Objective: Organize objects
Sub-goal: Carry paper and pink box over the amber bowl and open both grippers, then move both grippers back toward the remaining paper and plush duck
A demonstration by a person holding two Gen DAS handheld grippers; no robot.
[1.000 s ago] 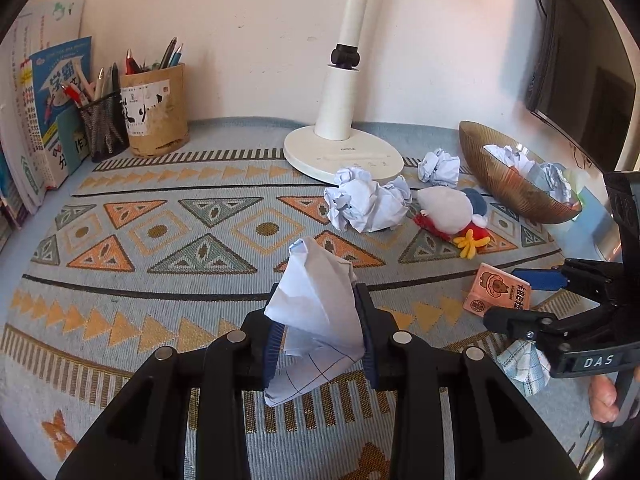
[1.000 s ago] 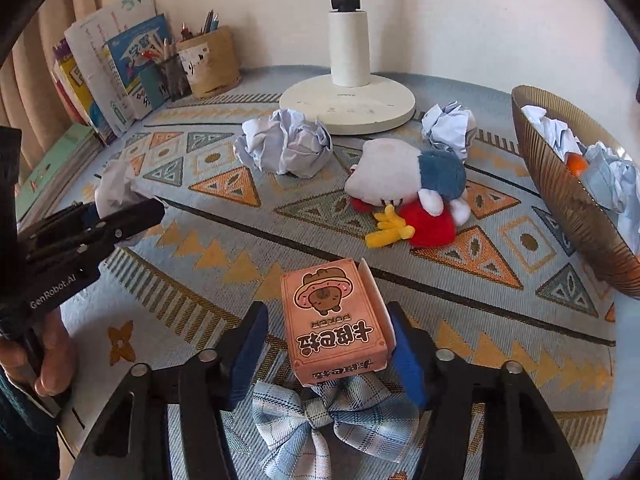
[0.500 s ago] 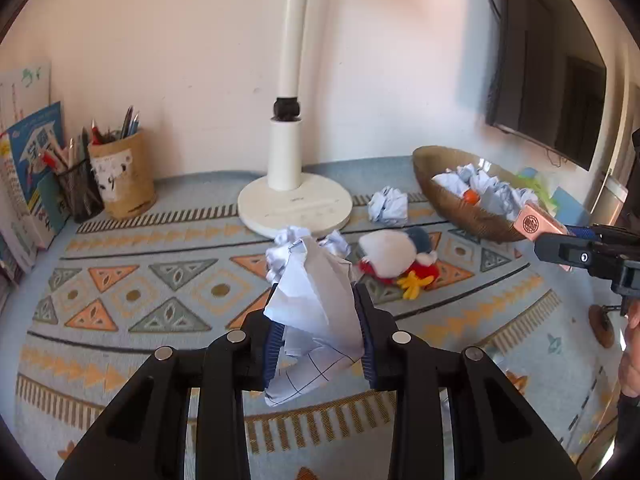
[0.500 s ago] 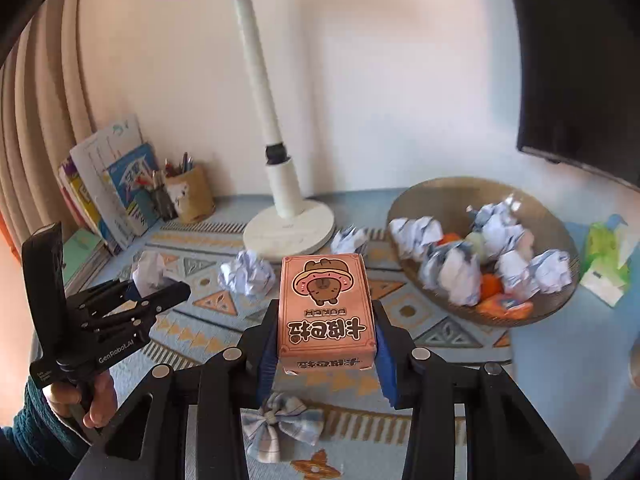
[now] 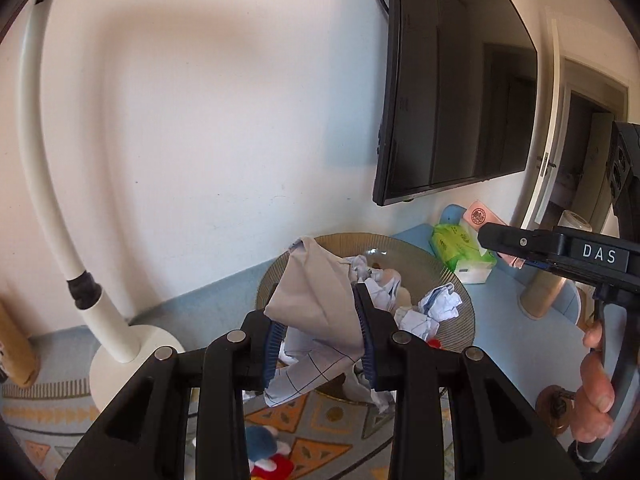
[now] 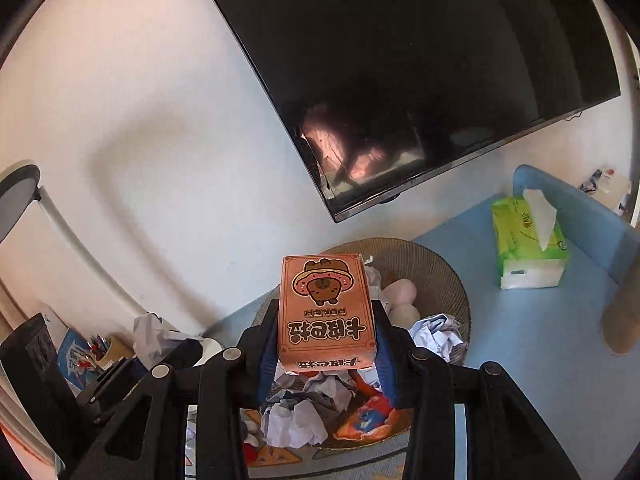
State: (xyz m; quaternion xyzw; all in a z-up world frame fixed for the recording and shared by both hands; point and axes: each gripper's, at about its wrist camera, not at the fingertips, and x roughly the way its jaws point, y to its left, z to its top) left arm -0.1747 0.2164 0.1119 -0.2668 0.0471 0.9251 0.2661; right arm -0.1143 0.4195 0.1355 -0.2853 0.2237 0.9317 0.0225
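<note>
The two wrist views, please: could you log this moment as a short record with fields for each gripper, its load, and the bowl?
left gripper: shut on crumpled paper, held above the bowl
right gripper: shut on card box, orange with a cartoon animal, held above the bowl
bowl: brown, ribbed, already holding many paper balls
beside bowl: green tissue pack on the blue surface
behind: dark screen on the wall; white lamp on the left

Both grippers now hang above the bowl [image 5: 460, 284], up from the patterned mat. The left gripper [image 5: 320, 344] carries the crumpled paper [image 5: 316, 300] there. The right gripper [image 6: 326, 350] brings the card box [image 6: 326, 312] over its contents.
</note>
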